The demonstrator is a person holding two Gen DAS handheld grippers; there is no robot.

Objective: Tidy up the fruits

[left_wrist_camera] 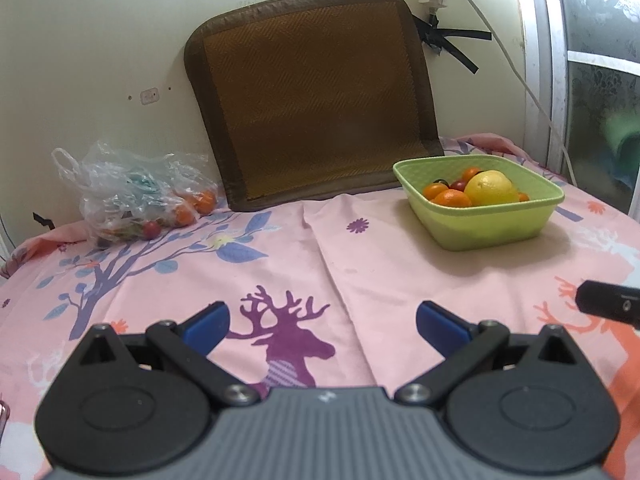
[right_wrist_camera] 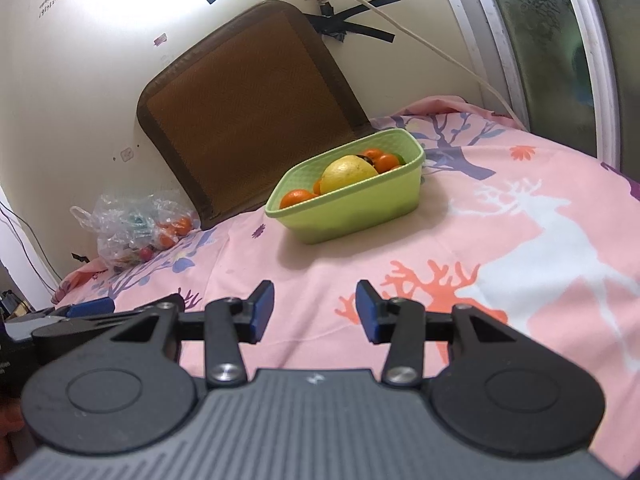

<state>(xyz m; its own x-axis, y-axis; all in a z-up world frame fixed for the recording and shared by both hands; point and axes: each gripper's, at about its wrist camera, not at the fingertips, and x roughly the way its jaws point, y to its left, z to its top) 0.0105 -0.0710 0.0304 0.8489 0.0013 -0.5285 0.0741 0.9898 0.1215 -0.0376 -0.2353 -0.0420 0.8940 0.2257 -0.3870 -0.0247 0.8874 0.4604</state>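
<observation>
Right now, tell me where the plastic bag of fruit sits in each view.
Left wrist view: the plastic bag lies at left, against the wall, left of the brown cushion.
Right wrist view: the plastic bag is at far left, lower than the green basket.
Shared landmark: the brown cushion leaning on the wall.

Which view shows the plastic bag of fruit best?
Left wrist: the plastic bag sits larger, with oranges and a red fruit visible through it. Right wrist shows it smaller, near the frame's left edge.
</observation>
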